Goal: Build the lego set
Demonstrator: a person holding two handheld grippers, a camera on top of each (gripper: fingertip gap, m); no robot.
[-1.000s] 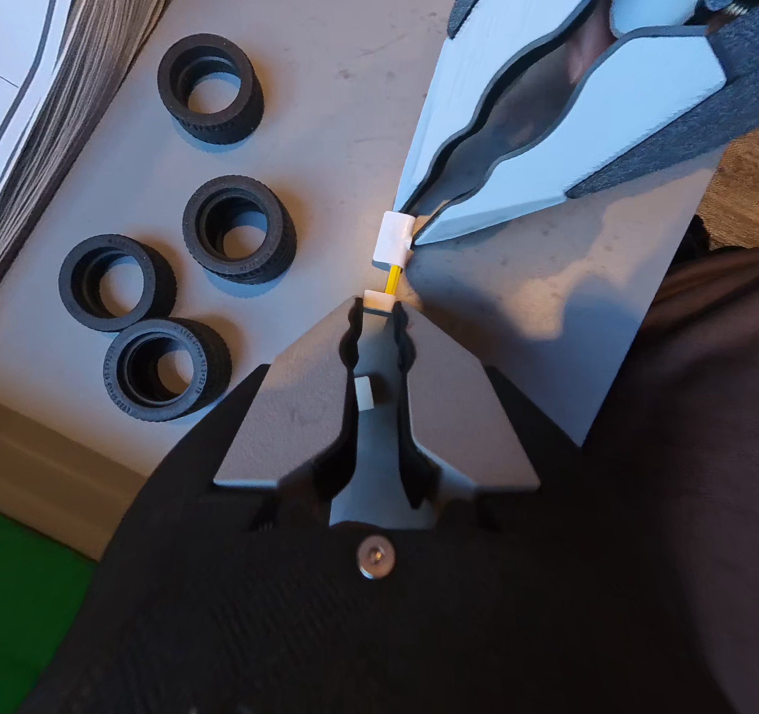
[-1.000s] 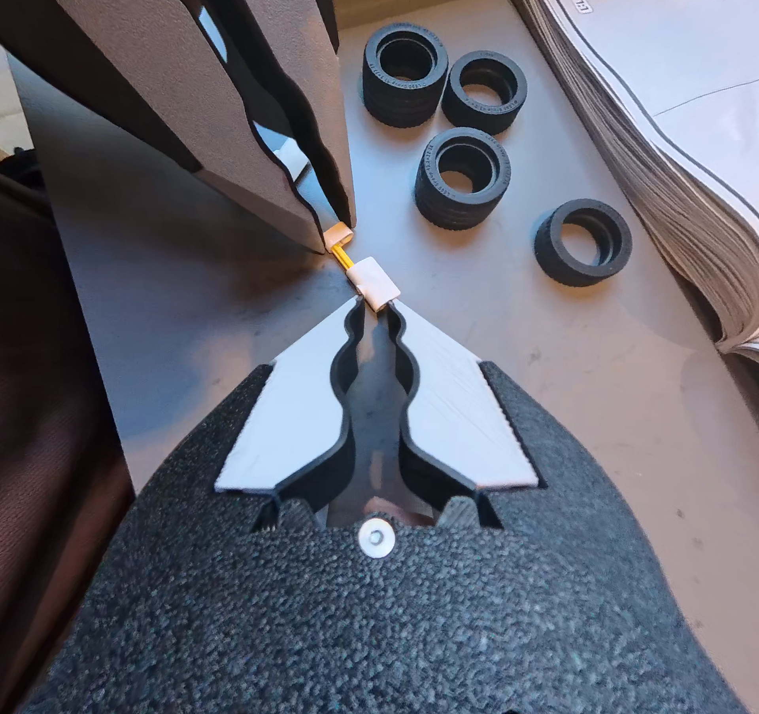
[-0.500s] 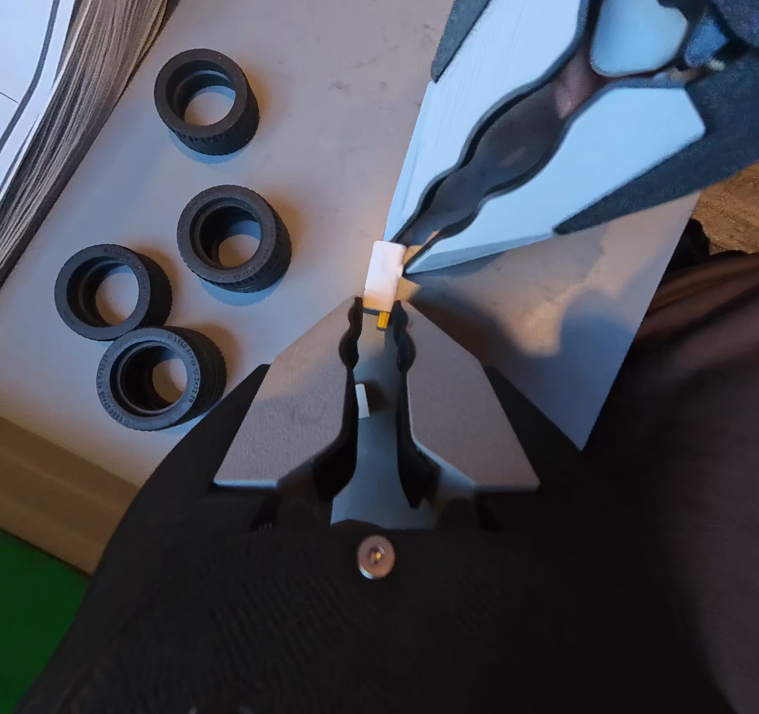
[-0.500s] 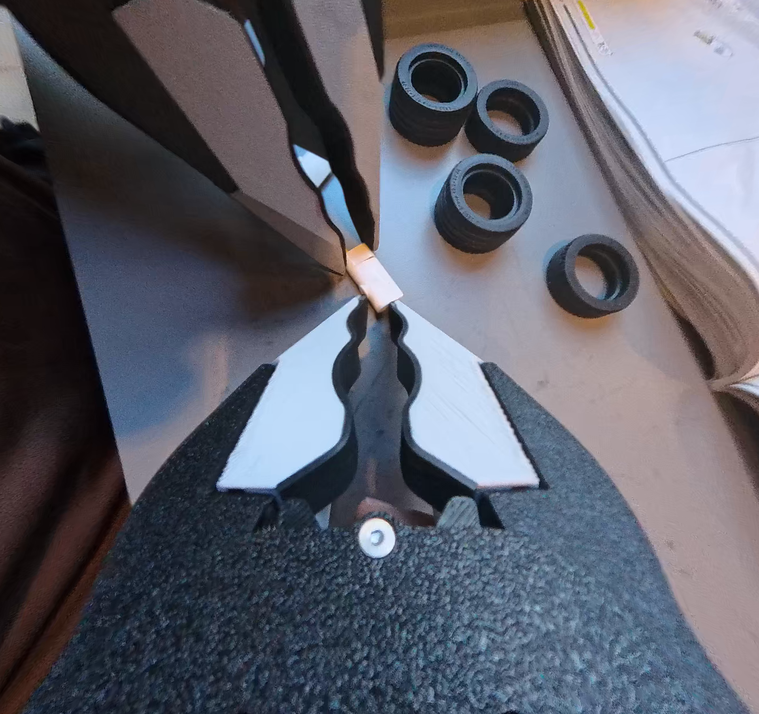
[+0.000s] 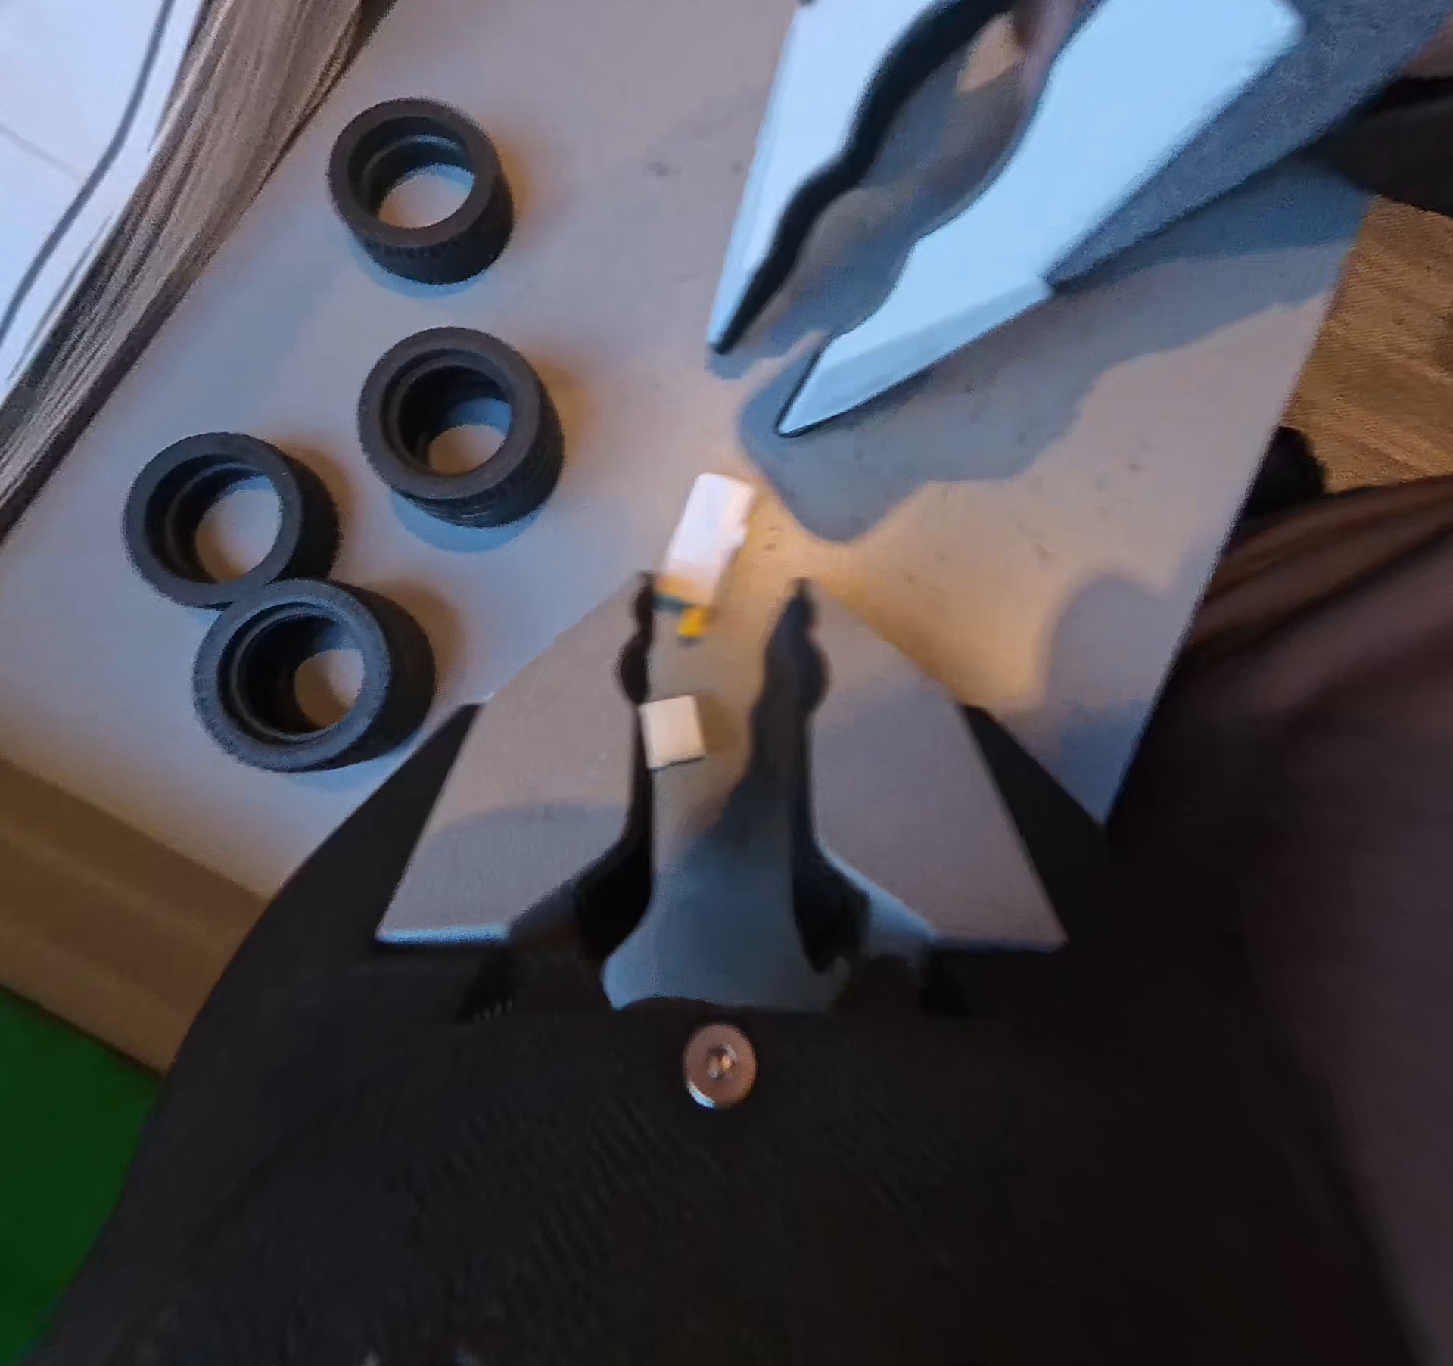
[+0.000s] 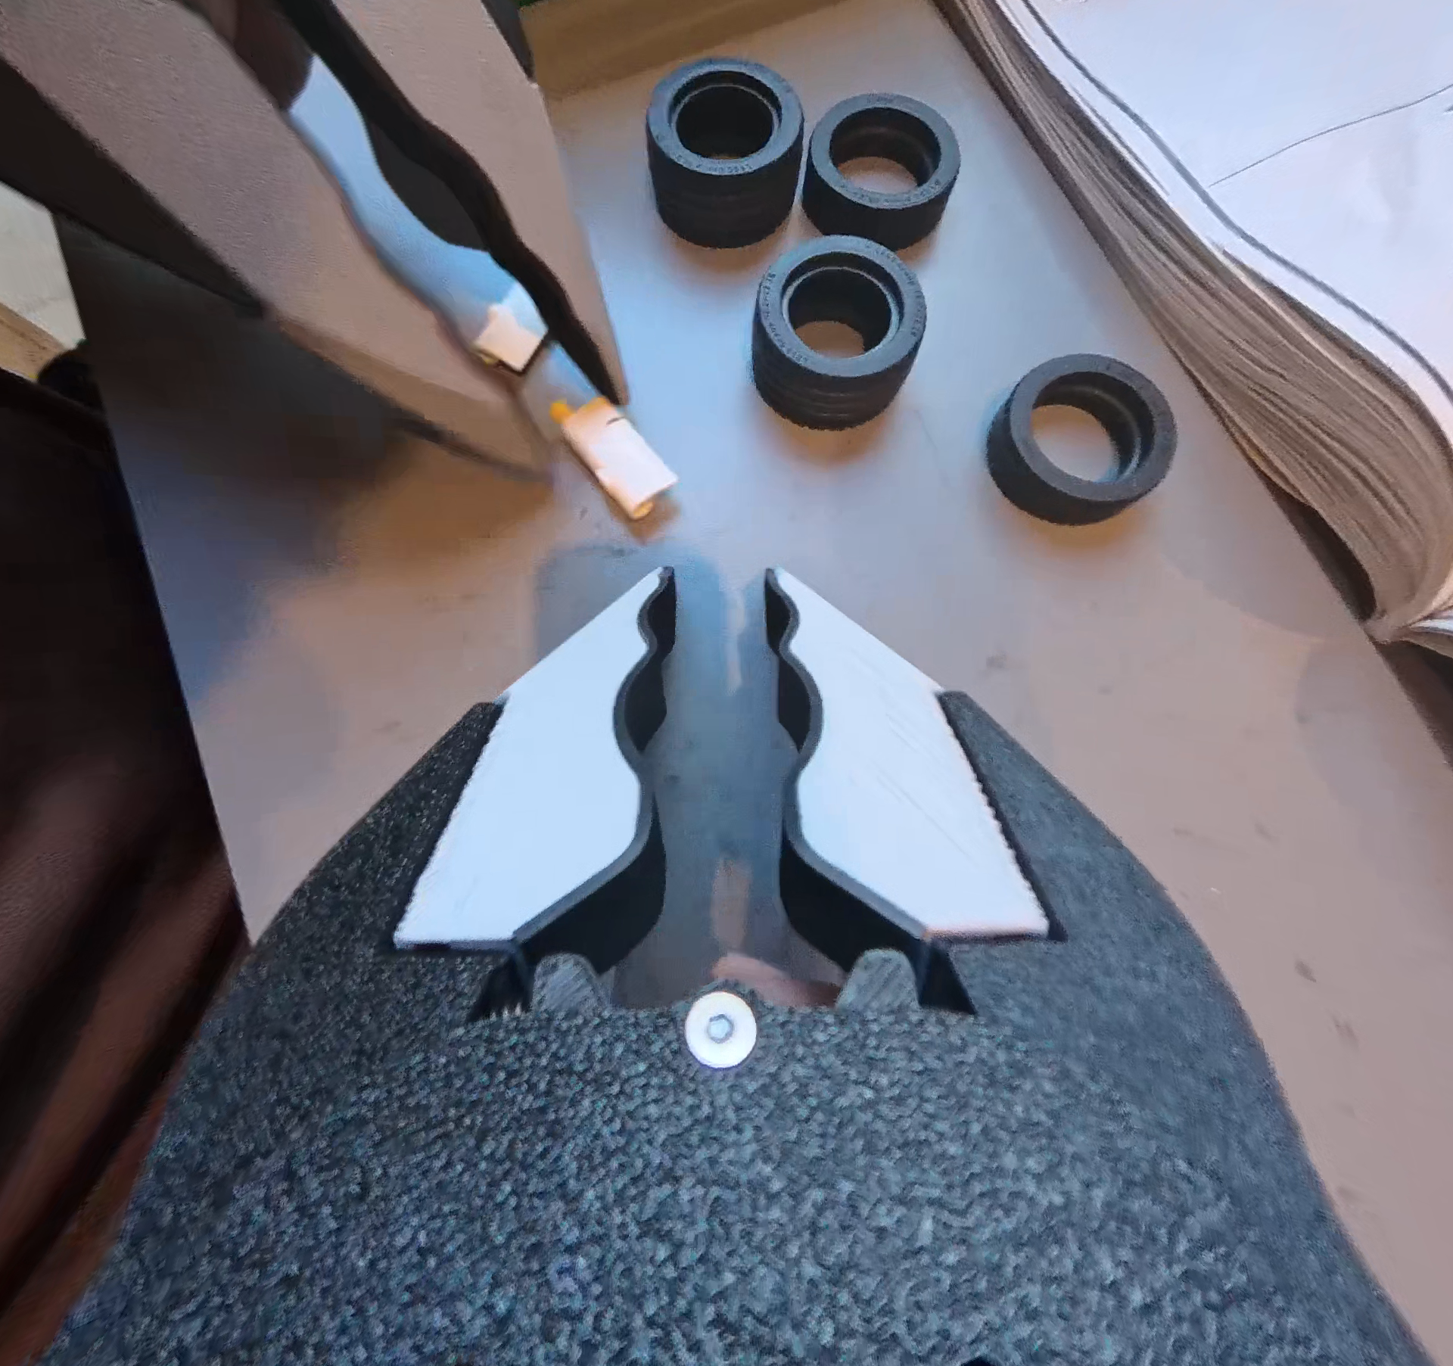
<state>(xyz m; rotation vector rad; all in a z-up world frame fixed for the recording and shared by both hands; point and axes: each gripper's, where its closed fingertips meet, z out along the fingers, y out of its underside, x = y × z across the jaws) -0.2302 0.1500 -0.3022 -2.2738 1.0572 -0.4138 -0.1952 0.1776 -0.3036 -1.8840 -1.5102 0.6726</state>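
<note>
Grey tabletop (image 6: pixel 904 699), stacked booklet (image 6: pixel 1179 149) at its edge, four black tyres (image 6: pixel 837 330) grouped beside it. Left gripper (image 5: pixel 719 593) and right gripper (image 6: pixel 719 581), tips facing each other across the surface, both with jaws parted and empty. White sleeve on yellow axle (image 6: pixel 617 455), pinched between both tips half a second ago, now lies loose on the table between them, nearer the left tips.

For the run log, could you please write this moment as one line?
left gripper: open | right gripper: open | white piece on yellow pin: lying on table, unheld | four black tires: loose
</note>
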